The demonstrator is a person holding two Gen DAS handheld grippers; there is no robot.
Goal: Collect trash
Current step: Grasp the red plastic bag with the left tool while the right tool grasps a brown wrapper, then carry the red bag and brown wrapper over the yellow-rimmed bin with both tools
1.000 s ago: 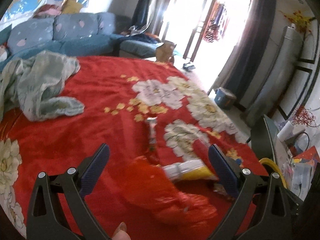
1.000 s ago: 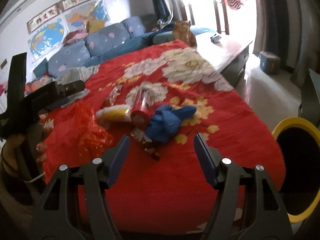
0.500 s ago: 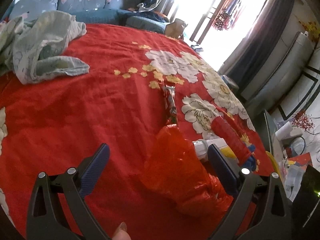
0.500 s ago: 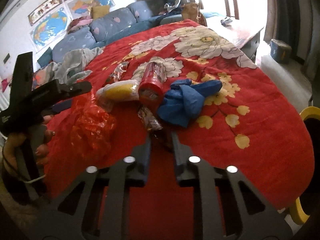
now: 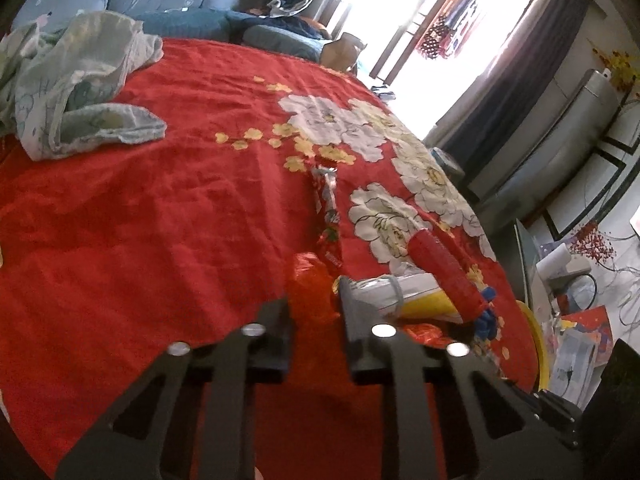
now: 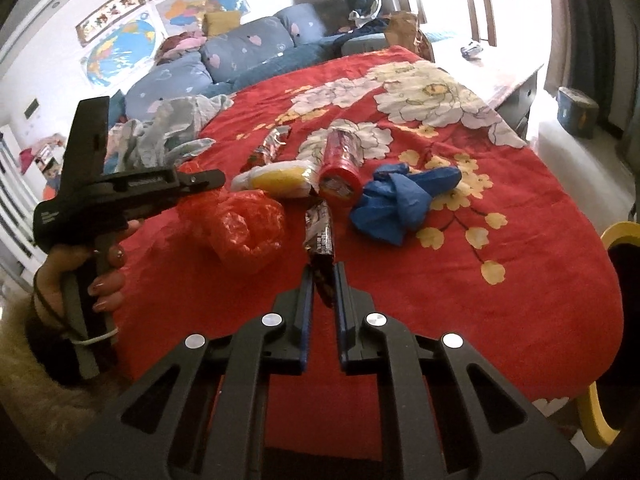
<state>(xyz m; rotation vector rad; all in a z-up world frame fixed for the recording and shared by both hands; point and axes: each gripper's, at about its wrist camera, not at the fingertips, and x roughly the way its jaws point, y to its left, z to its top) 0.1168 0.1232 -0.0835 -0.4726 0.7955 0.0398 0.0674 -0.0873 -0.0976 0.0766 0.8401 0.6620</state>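
Observation:
Trash lies on a red flowered blanket [image 6: 500, 248]. My right gripper [image 6: 323, 280] is shut on the near end of a dark snack wrapper [image 6: 320, 236]. My left gripper [image 5: 314, 300] is shut on a crumpled red plastic bag [image 5: 310, 284], which also shows in the right wrist view [image 6: 244, 228] beside the left gripper [image 6: 208, 178]. Nearby lie a yellow and white packet [image 6: 276, 178], a red canister [image 6: 340, 160], crumpled blue plastic [image 6: 400, 200] and a silver-red wrapper [image 6: 272, 146].
A rumpled pale cloth [image 5: 76, 84] lies at the blanket's far left. A yellow-rimmed bin [image 6: 616, 320] stands at the right edge of the bed. A blue sofa [image 6: 240, 56] runs along the back. A white low table [image 6: 492, 68] stands by the window.
Both grippers went from open to shut. The right closed on the dark wrapper. The left moved forward and closed on the red bag.

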